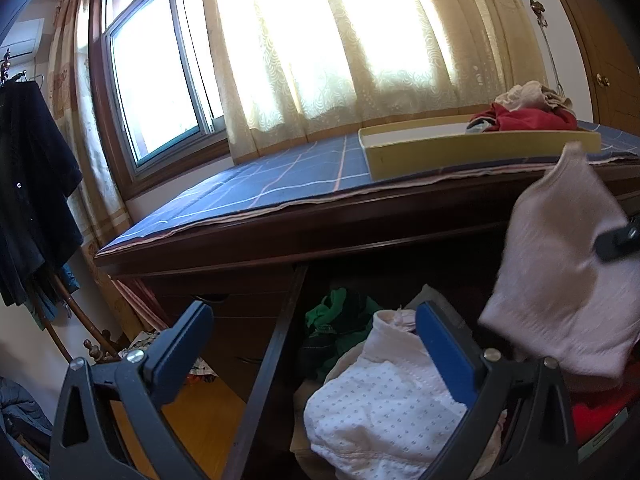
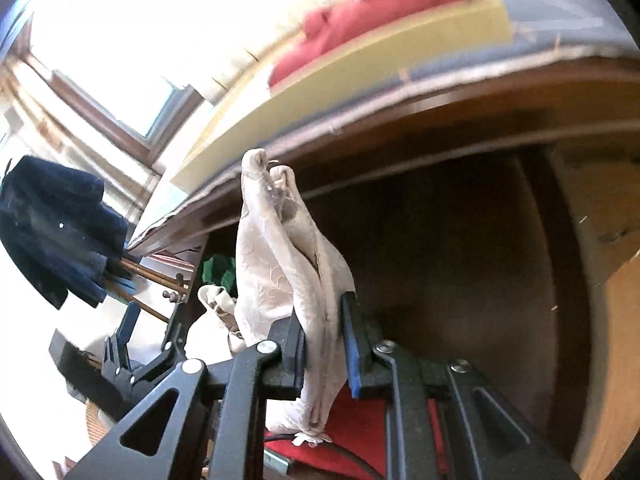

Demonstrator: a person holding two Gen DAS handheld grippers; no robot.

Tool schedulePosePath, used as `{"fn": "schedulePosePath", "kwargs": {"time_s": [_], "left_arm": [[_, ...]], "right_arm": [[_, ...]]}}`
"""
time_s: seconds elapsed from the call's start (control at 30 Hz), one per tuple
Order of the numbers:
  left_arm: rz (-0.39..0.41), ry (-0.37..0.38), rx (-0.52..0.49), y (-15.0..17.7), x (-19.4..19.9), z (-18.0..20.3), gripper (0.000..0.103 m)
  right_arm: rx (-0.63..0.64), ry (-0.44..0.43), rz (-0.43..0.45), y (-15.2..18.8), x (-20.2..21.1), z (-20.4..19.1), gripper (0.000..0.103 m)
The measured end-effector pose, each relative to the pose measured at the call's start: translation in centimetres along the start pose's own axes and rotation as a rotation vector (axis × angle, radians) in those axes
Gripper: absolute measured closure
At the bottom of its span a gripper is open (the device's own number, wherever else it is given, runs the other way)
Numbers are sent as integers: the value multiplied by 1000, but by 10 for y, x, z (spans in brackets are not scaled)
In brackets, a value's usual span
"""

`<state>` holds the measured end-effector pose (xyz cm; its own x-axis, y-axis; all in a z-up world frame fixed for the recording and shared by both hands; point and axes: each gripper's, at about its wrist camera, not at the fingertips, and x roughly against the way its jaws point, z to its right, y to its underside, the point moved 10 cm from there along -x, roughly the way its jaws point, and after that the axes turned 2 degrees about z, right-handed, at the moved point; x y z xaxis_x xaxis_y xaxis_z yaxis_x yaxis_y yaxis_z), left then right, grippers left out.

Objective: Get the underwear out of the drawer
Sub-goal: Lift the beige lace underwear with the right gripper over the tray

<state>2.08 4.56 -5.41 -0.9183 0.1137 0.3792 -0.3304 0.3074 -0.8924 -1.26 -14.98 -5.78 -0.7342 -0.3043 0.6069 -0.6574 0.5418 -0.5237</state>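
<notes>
My right gripper [image 2: 324, 340] is shut on a pale pink piece of underwear [image 2: 288, 248], which hangs folded between its pads above the open drawer [image 2: 440, 260]. In the left wrist view the same pink underwear [image 1: 560, 264] is in the air at the right, with a black fingertip [image 1: 618, 240] of the right gripper pressed on it. My left gripper [image 1: 316, 344] is open over the drawer's left wall [image 1: 272, 360] and grips nothing. Below it in the drawer lie a white dotted garment [image 1: 380, 412] and a green one [image 1: 340, 316].
On the dresser top a blue checked cloth [image 1: 280, 176] carries a yellow tray [image 1: 460, 152] holding red and pale clothes [image 1: 524, 118]. A coat stand with dark clothes [image 1: 32, 184] is at the left. Something red [image 2: 360, 432] lies under the right gripper.
</notes>
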Motion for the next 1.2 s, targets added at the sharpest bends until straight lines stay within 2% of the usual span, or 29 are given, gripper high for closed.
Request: {"fn": "schedulePosePath", "kwargs": {"time_s": [0.2, 0.33, 0.53, 0.7, 0.93, 1.03, 1.2], "left_arm": [[-2, -1, -4, -1, 0, 0, 0], [-2, 0, -3, -2, 0, 1, 0], [-2, 0, -3, -2, 0, 1, 0], [-1, 0, -4, -2, 0, 1, 0], [-2, 0, -4, -1, 0, 1, 0], [-1, 1, -4, -2, 0, 1, 0], [-1, 0, -4, -1, 0, 1, 0]], "right_arm": [[26, -22, 80, -19, 43, 11, 86], [32, -50, 128, -32, 66, 4, 86], [88, -104, 213, -60, 101, -27, 86], [113, -130, 276, -89, 110, -57, 86], [73, -168, 347, -138, 103, -71, 86], [78, -148, 396, -159, 94, -72, 86], [79, -87, 414, -186, 61, -59, 86]]}}
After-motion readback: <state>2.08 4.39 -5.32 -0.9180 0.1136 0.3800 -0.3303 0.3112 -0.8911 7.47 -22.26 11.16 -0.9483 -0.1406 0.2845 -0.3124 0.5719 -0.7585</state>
